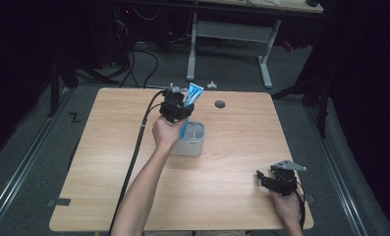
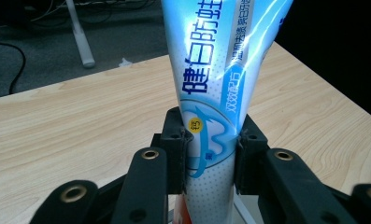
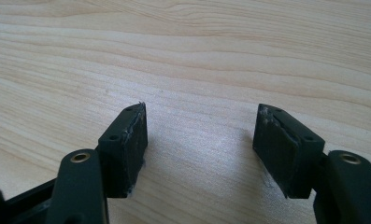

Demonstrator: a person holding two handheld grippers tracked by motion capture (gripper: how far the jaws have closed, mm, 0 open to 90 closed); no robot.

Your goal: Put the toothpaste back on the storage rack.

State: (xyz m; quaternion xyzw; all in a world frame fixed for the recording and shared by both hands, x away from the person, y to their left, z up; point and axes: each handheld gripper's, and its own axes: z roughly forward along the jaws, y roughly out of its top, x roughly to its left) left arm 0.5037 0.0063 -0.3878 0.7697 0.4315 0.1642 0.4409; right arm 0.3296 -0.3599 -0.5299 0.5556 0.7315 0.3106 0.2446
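A blue and white toothpaste tube [image 2: 216,84] stands upright between the pads of my left gripper [image 2: 210,154], which is shut on its lower part. From above, the left gripper [image 1: 179,109] holds the tube [image 1: 193,94] over a small grey holder [image 1: 190,139] near the middle of the wooden table [image 1: 232,162]; the tube's lower end reaches down toward the holder's left compartment. My right gripper [image 1: 267,176] rests at the table's near right corner. Its jaws [image 3: 199,144] stand wide open over bare wood, with nothing between them.
A round cable hole [image 1: 220,104] lies in the tabletop behind the holder. A black cable [image 1: 136,147] trails from the left gripper along the forearm to the near edge. Beyond the far edge stand white desk legs [image 1: 266,64] and floor cables.
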